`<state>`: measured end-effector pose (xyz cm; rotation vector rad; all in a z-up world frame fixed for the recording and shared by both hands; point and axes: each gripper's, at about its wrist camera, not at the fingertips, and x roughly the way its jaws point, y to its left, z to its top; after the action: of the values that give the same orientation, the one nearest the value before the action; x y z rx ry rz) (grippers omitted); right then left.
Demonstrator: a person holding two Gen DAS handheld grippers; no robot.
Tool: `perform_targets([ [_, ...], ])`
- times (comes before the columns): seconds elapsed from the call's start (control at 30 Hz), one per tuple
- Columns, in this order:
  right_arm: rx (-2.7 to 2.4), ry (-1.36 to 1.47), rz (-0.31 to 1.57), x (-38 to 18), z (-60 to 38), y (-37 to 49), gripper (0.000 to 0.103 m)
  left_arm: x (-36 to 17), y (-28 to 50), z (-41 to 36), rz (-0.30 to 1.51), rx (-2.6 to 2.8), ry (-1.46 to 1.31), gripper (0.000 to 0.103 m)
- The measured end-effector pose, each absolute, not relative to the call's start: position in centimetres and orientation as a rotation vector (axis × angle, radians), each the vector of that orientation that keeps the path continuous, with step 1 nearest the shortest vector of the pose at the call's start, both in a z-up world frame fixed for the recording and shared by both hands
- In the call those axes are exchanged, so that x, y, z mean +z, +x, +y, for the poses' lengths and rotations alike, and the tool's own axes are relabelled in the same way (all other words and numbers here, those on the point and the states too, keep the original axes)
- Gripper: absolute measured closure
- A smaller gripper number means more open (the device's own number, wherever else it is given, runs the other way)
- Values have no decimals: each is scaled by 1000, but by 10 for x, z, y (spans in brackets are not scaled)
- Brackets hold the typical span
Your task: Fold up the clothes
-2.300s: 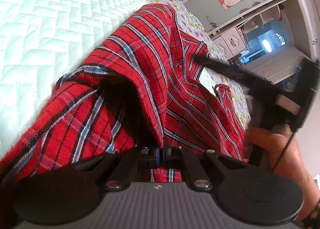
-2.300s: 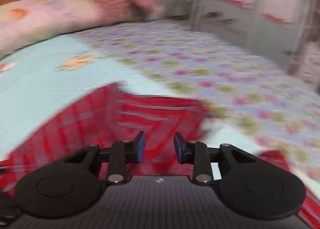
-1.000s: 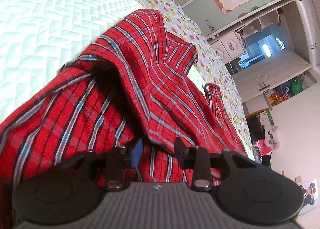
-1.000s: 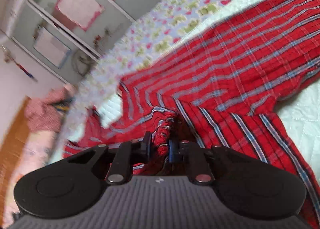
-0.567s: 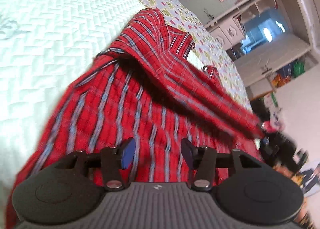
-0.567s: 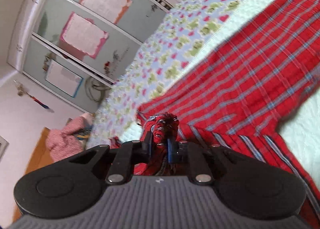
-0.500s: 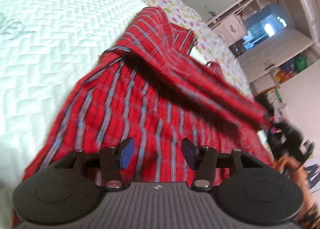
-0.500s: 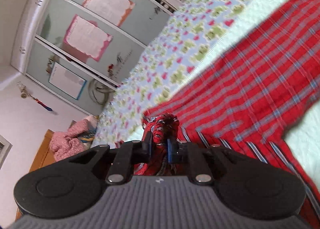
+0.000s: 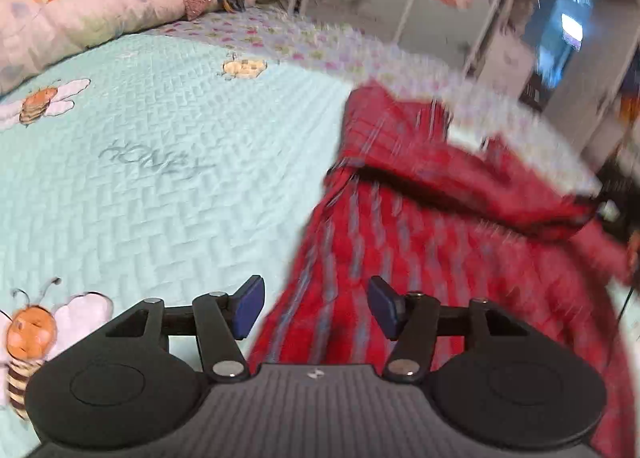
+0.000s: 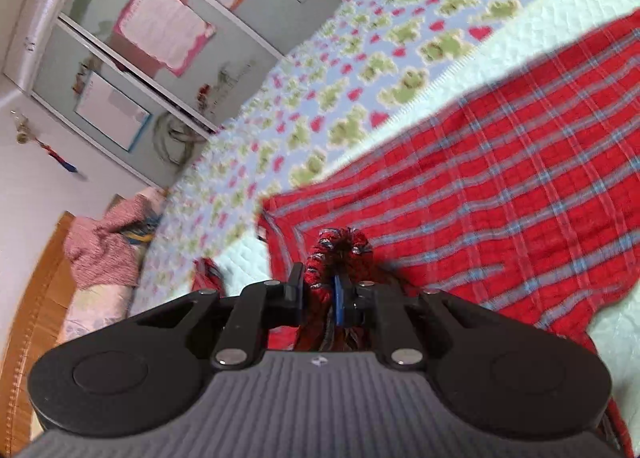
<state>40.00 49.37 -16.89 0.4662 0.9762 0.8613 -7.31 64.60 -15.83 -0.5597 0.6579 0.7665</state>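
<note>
Left hand-held gripper [image 9: 316, 308]: jaws stood well apart and had just been opening; blue pads bare, nothing pressed between them. It pointed downward over the bed.
Left pads [image 9: 249, 305]: the left pad hung over pale quilt, the right pad over red cloth; neither appeared to touch the fabric.
Right hand-held gripper [image 10: 318, 292]: jaws narrow, pinched on a bunched fold of the shirt; a gathered roll of plaid stood up between the pads and just beyond the tips.
Red plaid shirt [image 9: 420, 242]: in the left wrist view it lay ahead of and to the right of the left hand-held gripper, blurred; one flap was raised and stretched toward the far right edge, with a dark shadow under it. In the right wrist view [image 10: 520, 186] the body of the shirt lay spread flat beyond and to the right of the right hand-held gripper.
Mint quilt [image 9: 152, 186]: ahead and left of the left hand-held gripper, under the shirt; printed bees and the word HONEY visible.
Floral bedspread [image 10: 360, 78]: beyond the shirt, seen past the right hand-held gripper.
Pink knitted garment [image 10: 108, 242]: far left of the right hand-held gripper, by the wooden headboard [image 10: 36, 298].
Wardrobe doors [image 10: 160, 30]: behind the bed.
</note>
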Motion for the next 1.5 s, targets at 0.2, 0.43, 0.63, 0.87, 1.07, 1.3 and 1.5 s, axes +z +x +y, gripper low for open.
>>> perform_targets([
  [0.2,820,464,1040,-195,493,395,51,-177,-57,670,680,774,-614,43],
  [0.43,852,433,1082,-207,489,391,39,-184,-53,675,700,756,-583,40],
  [0.63,893,403,1020,-191,489,388,89,-177,-50,672,675,748,-553,100],
  [0.87,1011,598,836,-117,484,395,90,-161,-38,657,683,772,-486,100],
  [1.07,1036,630,662,-51,452,415,90,-136,-19,626,701,695,-368,100],
  [1.3,865,703,636,-68,363,431,90,-147,19,578,835,510,-201,98],
  [1.5,798,708,746,-128,344,429,90,-174,33,575,965,495,-143,95],
])
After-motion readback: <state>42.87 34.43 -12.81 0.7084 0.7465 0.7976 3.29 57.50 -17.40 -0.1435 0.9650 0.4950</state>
